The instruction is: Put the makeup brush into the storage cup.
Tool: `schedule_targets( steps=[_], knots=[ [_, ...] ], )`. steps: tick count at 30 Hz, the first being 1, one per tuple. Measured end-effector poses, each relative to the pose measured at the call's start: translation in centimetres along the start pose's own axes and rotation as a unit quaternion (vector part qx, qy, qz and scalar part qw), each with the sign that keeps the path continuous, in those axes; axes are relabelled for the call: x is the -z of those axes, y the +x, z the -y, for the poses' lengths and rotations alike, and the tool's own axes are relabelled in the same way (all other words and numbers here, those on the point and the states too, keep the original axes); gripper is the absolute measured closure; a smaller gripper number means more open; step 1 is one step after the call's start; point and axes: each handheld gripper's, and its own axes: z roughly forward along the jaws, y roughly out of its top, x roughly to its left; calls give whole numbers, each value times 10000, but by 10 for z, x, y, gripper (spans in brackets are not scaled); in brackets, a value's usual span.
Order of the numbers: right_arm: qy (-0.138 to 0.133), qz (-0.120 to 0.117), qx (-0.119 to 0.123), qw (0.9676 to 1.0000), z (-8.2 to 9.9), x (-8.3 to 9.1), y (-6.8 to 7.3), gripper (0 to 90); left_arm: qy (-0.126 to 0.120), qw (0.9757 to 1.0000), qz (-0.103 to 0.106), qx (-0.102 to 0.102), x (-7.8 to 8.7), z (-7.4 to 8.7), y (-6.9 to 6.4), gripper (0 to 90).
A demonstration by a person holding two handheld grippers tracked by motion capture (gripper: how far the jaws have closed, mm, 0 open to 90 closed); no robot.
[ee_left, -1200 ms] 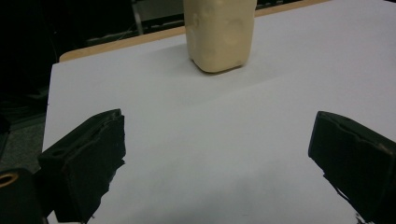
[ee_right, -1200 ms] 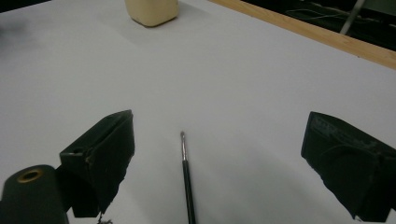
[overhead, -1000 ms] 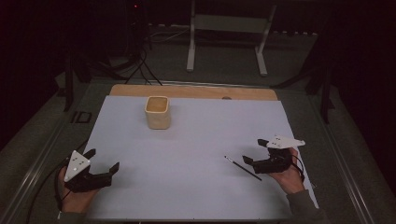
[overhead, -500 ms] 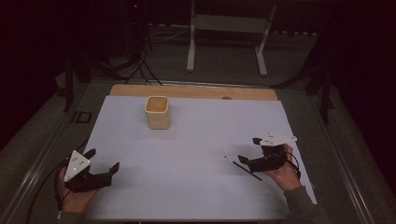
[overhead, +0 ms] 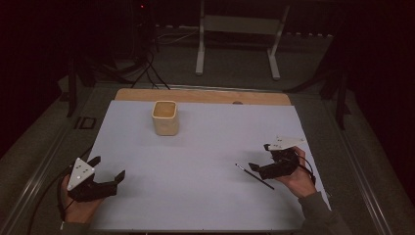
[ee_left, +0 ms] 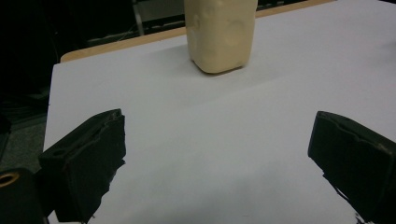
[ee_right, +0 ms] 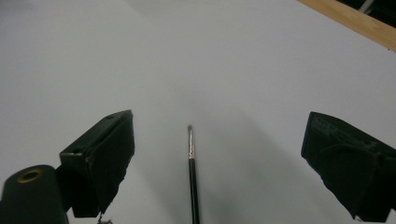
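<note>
A thin dark paintbrush (overhead: 254,176) lies flat on the white sheet (overhead: 210,147), at the right front. My right gripper (overhead: 258,157) is open just over the brush's handle end. In the right gripper view the paintbrush (ee_right: 192,177) runs up the middle between the two jaws of the right gripper (ee_right: 218,135), bristle tip pointing away, and neither jaw touches it. A cream-coloured cup (overhead: 165,117) stands upright at the back left of the sheet. My left gripper (overhead: 107,167) rests open at the front left, holding nothing, and faces the cup (ee_left: 220,35) across the bare sheet, seen past the left gripper (ee_left: 215,130).
A wooden board edge (overhead: 203,95) runs along the back of the sheet. A metal rail (overhead: 34,181) borders the table's left side. A white stand (overhead: 235,29) and cables lie on the floor beyond the table.
The right gripper has shifted slightly left toward the paintbrush. The left gripper, cup and brush have stayed where they were.
</note>
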Motion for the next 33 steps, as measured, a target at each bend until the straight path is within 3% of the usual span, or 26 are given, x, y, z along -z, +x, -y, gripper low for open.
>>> schedule_targets(
  steps=[15,26,33],
  knots=[
    [517,-64,223,9984,-9,0,-2,97,18,10000,24,7,-1,0,-1,51],
    [985,-113,437,9941,-19,-3,-2,101,27,10000,29,14,-2,1,0,51],
    [1290,-159,614,9896,-24,-8,-1,101,23,10000,34,20,-2,1,0,51]
  ],
)
